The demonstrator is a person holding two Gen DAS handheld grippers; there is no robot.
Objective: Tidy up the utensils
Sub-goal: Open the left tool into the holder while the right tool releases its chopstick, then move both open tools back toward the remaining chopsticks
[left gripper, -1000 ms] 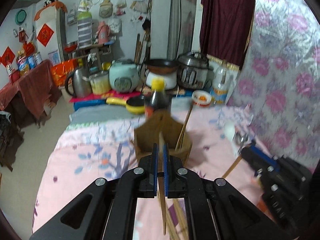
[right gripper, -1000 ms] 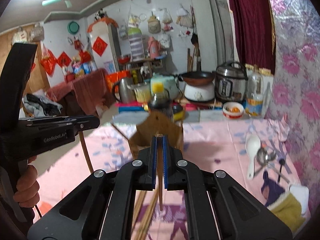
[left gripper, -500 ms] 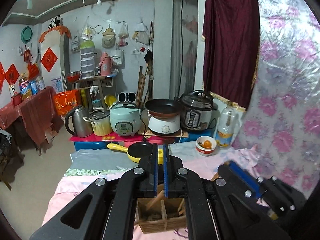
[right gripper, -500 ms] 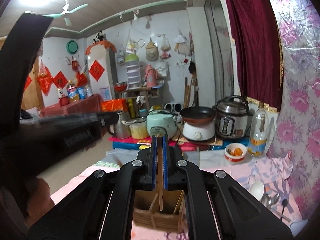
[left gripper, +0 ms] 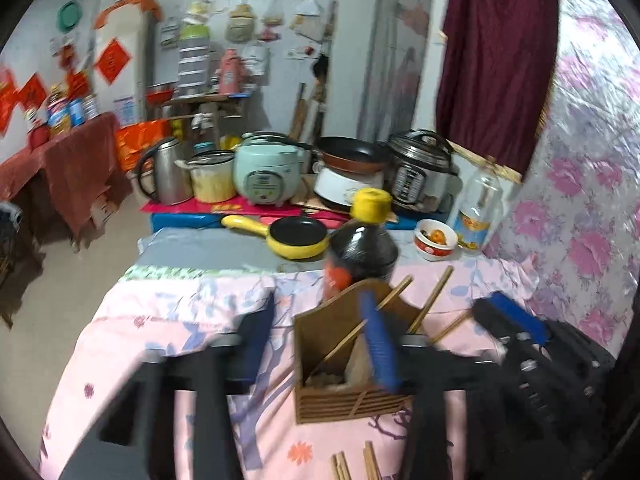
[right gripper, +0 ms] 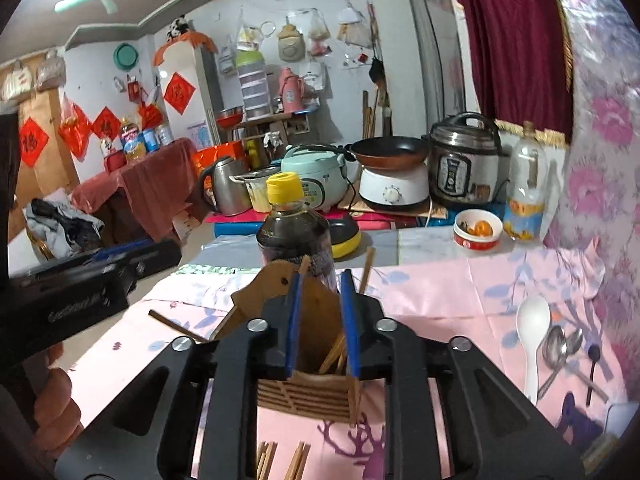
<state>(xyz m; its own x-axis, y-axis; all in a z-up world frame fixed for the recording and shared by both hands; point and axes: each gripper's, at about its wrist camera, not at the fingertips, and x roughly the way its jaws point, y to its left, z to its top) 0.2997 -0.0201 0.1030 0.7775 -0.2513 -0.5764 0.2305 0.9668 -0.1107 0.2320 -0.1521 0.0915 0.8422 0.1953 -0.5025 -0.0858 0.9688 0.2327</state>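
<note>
A wooden utensil holder (left gripper: 340,364) stands on the pink tablecloth, with several wooden chopsticks (left gripper: 430,300) leaning in it. My left gripper (left gripper: 320,340) is open and empty, blurred, just above and in front of the holder. My right gripper (right gripper: 322,320) is open and empty over the holder (right gripper: 312,388); chopsticks (right gripper: 334,354) stand in it between the jaws. More chopsticks (right gripper: 280,460) lie on the cloth near me. A white spoon (right gripper: 530,340) and metal spoons (right gripper: 560,346) lie at the right.
A dark sauce bottle with a yellow cap (right gripper: 294,228) stands right behind the holder. A yellow pan (left gripper: 296,236), a small bowl (right gripper: 476,232), a clear bottle (right gripper: 524,188) and cookers (right gripper: 464,160) stand further back. A floral-covered wall (right gripper: 600,200) is on the right.
Both grippers have opened and let go of their chopsticks, which now stand in the holder. Both cameras have dropped back down toward the holder.
</note>
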